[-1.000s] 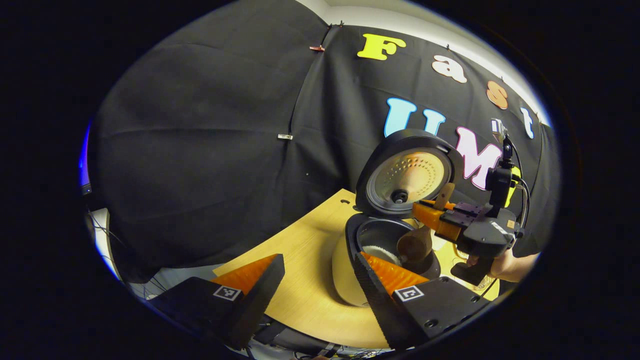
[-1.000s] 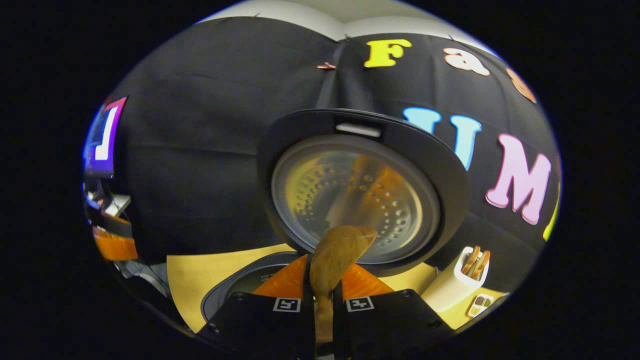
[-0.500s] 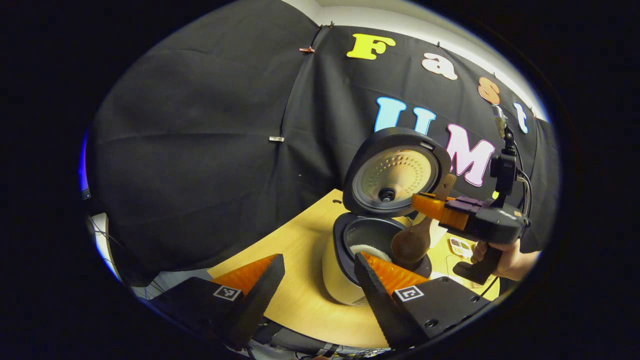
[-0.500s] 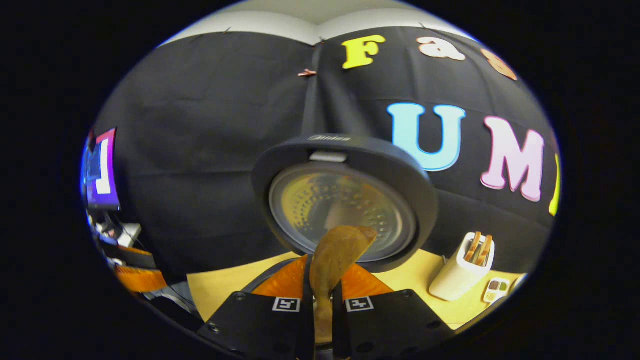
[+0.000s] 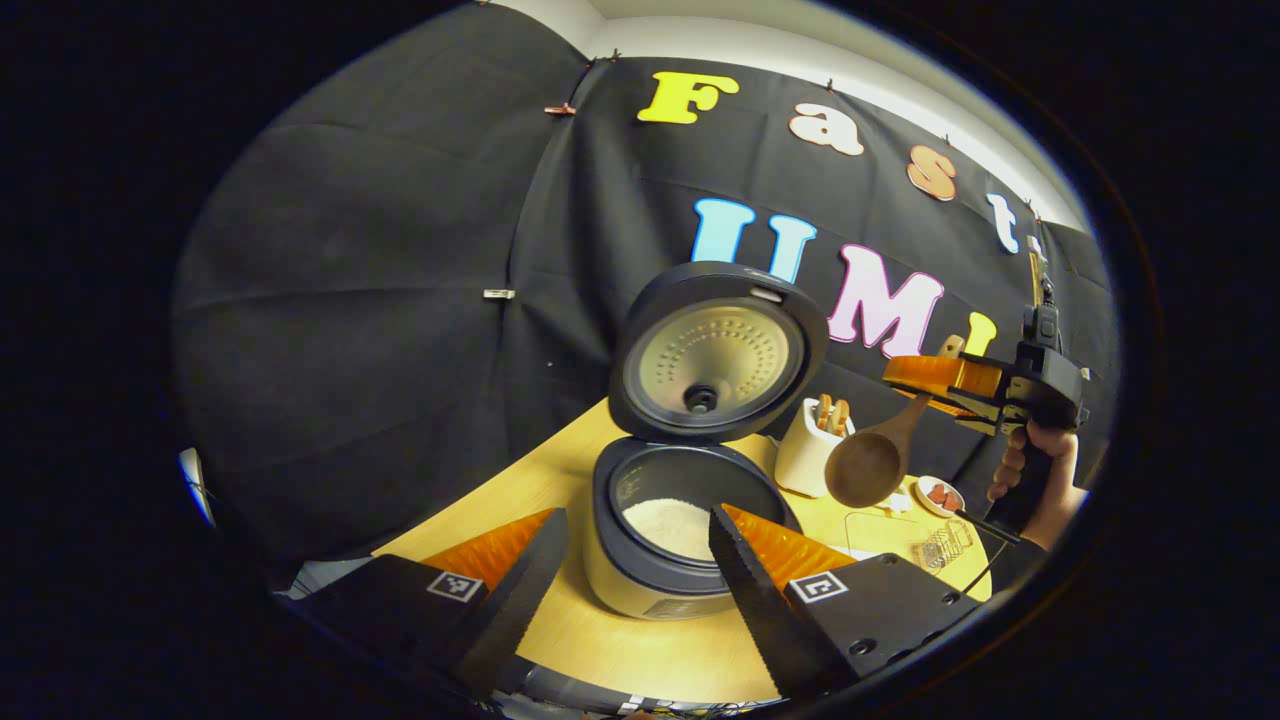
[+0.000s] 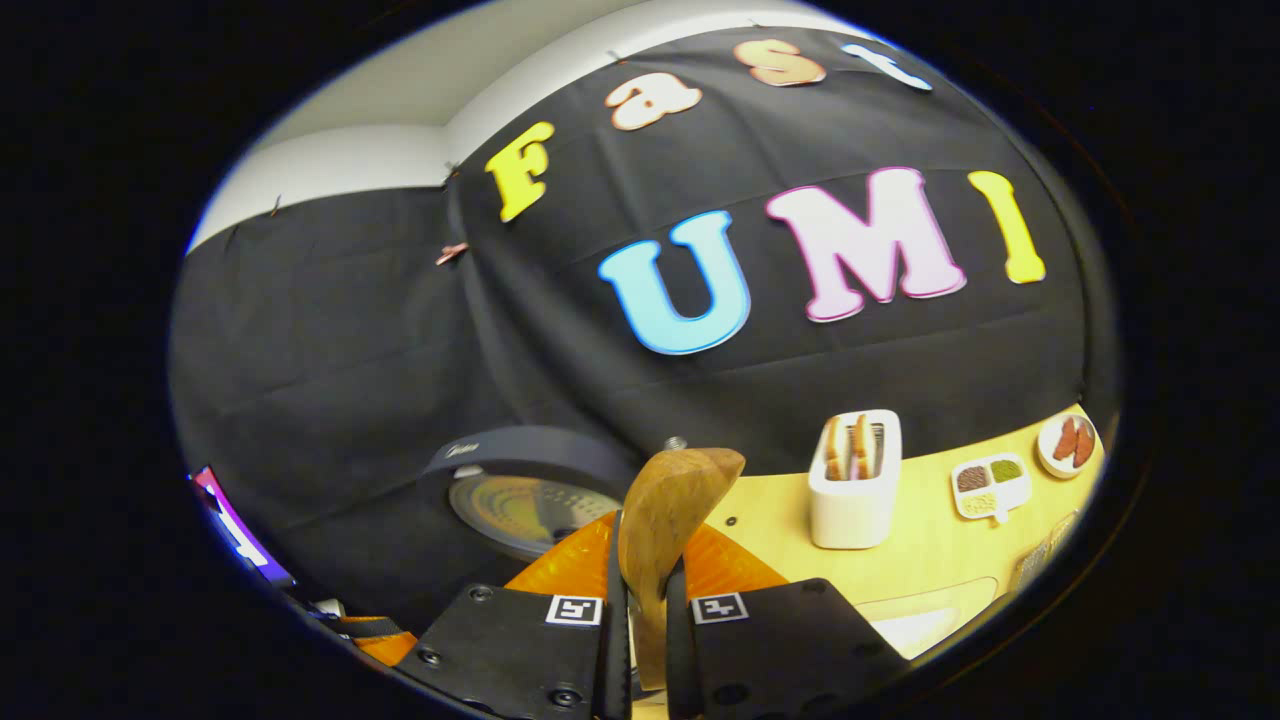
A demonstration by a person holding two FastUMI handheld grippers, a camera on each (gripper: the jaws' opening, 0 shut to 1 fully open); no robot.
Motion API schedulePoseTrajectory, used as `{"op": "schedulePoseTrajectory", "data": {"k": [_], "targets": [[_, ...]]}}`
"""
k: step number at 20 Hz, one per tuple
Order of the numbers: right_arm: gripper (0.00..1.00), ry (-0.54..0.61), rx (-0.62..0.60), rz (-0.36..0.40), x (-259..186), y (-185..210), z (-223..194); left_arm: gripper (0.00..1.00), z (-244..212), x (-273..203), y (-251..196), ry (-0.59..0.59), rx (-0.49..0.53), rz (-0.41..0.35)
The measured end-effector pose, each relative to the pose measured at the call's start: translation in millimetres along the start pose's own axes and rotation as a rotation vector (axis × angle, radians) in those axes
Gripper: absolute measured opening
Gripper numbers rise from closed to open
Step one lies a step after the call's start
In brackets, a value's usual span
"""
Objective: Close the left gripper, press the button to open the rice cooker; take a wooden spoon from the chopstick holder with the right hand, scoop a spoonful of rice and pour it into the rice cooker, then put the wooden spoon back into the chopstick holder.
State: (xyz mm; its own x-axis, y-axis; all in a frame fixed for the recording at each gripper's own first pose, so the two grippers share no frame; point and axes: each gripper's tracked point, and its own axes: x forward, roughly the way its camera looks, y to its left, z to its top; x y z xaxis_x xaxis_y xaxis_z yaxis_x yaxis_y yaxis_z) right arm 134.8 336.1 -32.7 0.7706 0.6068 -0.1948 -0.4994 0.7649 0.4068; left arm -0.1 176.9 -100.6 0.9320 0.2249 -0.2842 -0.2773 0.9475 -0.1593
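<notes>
The rice cooker [image 5: 640,585] stands open on the wooden table, its lid [image 5: 715,355] raised and white rice [image 5: 668,525] in the pot. My left gripper [image 5: 632,520] is open, a finger on each side of the cooker's front, not touching it. To the right and above the table, my right gripper [image 5: 925,378] is shut on the wooden spoon [image 5: 868,468], whose bowl hangs down near the white chopstick holder [image 5: 806,458]. In the right gripper view the spoon [image 6: 672,505] stands up between the shut gripper [image 6: 645,565] fingers, with the holder [image 6: 855,495] ahead right and the lid [image 6: 525,490] at lower left.
A hand [image 5: 1035,475] holds the right gripper. Right of the holder lie a sectioned dish [image 6: 990,485], a small plate [image 6: 1068,445] with red pieces, a wire basket [image 5: 945,545] and a clear tray [image 5: 885,530]. The black cloth wall stands close behind.
The right gripper lifted the spoon out of the cooker and carried it right and up, towards the chopstick holder. Its view swung right, off the lid. The left gripper stayed open.
</notes>
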Motion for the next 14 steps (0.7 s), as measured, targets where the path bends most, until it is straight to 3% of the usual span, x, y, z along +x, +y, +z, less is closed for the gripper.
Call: {"op": "schedulePoseTrajectory", "data": {"k": [8,14], "targets": [[0.18,-0.14,0.169,-0.277,-71,-167,68,0.95,1,9,-70,0.004,0.014,-0.065],[0.18,-0.229,0.28,-0.475,-124,-297,96,0.95,5,17,-101,-0.006,0.014,-0.035]]}}
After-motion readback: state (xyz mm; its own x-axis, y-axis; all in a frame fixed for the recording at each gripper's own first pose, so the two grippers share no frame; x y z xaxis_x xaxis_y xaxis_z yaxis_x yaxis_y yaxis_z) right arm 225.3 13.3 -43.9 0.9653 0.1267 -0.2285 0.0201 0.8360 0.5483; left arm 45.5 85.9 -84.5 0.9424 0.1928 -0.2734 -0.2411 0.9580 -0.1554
